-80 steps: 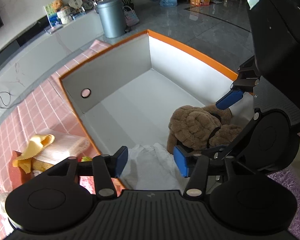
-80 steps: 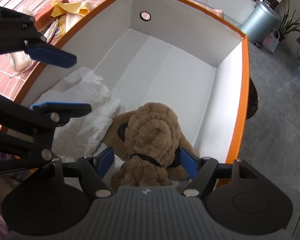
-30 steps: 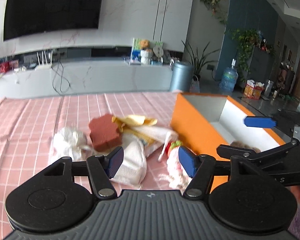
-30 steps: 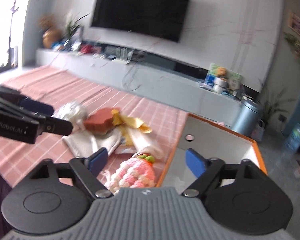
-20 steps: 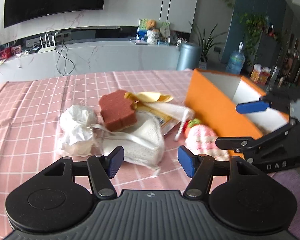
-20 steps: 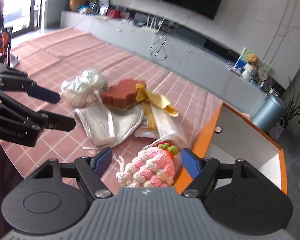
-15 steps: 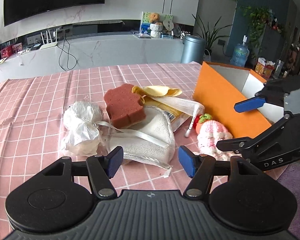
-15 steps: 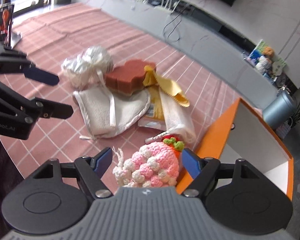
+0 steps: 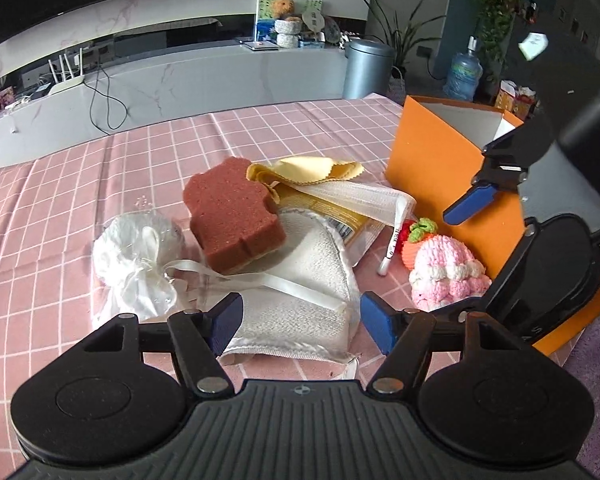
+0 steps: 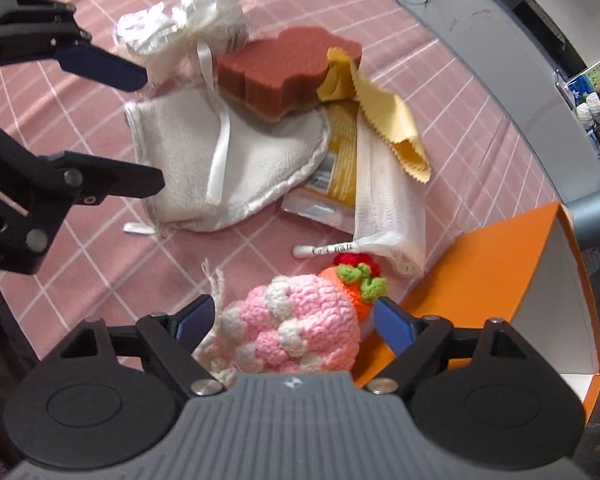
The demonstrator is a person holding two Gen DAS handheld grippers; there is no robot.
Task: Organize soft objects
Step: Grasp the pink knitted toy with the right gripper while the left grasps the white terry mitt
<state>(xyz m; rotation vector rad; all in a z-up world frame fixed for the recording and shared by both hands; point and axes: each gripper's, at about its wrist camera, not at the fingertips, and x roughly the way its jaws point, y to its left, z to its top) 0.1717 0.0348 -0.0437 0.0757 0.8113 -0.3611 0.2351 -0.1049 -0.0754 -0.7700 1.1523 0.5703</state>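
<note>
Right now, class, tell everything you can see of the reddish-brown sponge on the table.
The reddish-brown sponge is a thick, porous foam block cut in a lobed, notched outline, with a thin paler layer along its underside. It lies tilted on the heap, resting on the white terry cloth. The yellow cloth touches one end and the white ribboned pouch lies close by the other. Neither gripper touches it.

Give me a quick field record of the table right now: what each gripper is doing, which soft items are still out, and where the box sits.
left gripper: open, over the white towel
right gripper: open, jaws just widened, pink crochet toy between its fingers, not gripped
still out: brown sponge, yellow cloth, white bundle
orange box: beside the toy, at the table's edge
</note>
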